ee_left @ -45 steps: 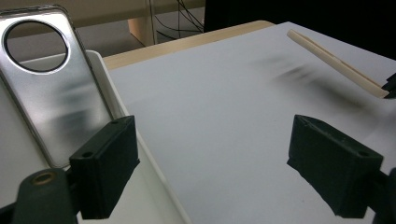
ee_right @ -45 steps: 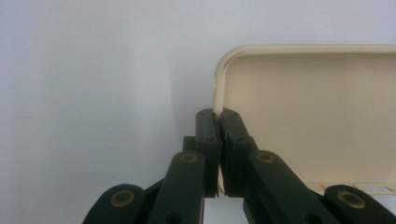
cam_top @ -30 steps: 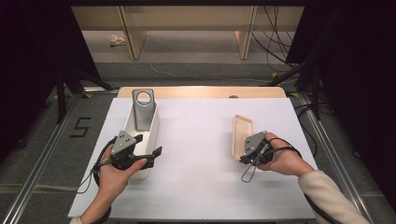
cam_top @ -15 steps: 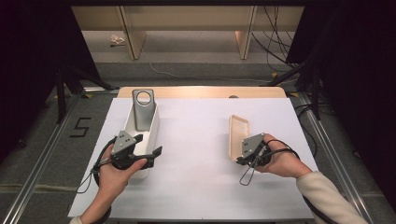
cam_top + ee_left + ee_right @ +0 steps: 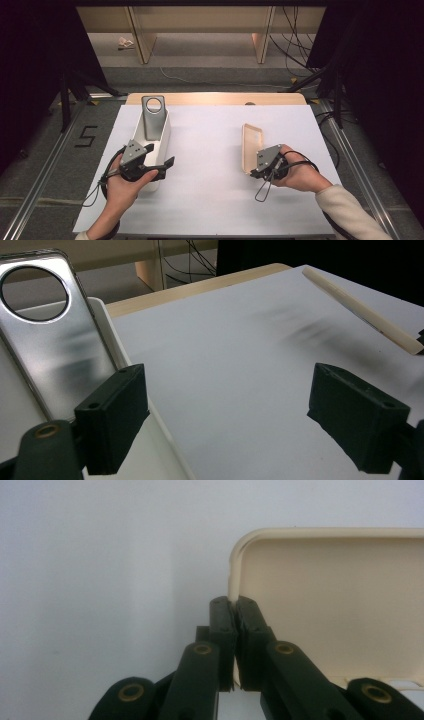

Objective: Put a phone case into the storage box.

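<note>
A silver phone case (image 5: 151, 120) with a round hole leans inside a white tray (image 5: 165, 131) on the left of the table. My left gripper (image 5: 161, 154) stands open at the tray's near end, with the tray's right wall between its jaws and untouched. The left gripper view shows the silver case (image 5: 55, 350), the tray rim (image 5: 107, 325) and the wide-apart left gripper (image 5: 225, 425). On the right, a beige phone case (image 5: 251, 142) is tipped up on its long side. My right gripper (image 5: 252, 170) is shut on its near rim. In the right gripper view, the right gripper (image 5: 234, 605) pinches the beige case (image 5: 340, 605) near a corner.
A white sheet (image 5: 210, 150) covers the table, with a wooden strip (image 5: 215, 98) at its far edge. Metal rails (image 5: 45, 165) run along both sides. Cables (image 5: 300, 55) and wooden legs lie on the floor beyond.
My right gripper has shifted slightly left with the beige case in it. The left gripper has stayed put.
</note>
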Action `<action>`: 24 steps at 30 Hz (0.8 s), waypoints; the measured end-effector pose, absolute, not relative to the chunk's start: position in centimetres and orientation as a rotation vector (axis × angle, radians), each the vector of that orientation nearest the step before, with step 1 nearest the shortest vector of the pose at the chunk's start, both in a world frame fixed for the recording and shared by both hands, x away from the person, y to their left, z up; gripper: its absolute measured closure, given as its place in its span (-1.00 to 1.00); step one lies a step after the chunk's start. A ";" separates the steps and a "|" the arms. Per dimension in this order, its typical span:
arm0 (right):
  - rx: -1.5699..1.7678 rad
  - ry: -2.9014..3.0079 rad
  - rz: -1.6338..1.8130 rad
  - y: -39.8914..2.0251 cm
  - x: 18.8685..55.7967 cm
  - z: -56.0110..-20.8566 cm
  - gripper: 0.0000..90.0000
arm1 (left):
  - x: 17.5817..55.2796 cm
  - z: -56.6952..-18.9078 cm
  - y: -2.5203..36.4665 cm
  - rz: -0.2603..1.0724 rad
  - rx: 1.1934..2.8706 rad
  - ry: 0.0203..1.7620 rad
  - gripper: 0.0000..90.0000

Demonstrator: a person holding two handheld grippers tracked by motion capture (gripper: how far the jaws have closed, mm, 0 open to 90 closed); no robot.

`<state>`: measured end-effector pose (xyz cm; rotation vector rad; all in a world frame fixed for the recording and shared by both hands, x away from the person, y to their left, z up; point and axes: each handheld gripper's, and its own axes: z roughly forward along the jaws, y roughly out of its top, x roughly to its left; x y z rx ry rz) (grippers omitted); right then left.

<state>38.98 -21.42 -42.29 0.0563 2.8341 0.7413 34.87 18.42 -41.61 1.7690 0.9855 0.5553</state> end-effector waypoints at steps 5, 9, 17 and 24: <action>0.033 2.836 0.742 -21.0 38.7 -42.3 0.96 | 35.0 -41.5 18.1 0.548 1.768 0.983 -0.65; 0.012 2.830 0.753 -20.5 38.5 -42.2 0.96 | 35.1 -41.4 17.9 0.544 1.771 0.978 -0.65; -0.013 2.833 0.768 -20.0 38.2 -42.2 0.96 | 35.4 -41.3 17.0 0.532 1.783 0.965 -0.65; -0.023 2.827 0.785 -19.6 37.8 -41.9 0.96 | 35.8 -40.8 16.3 0.521 1.789 0.956 -0.65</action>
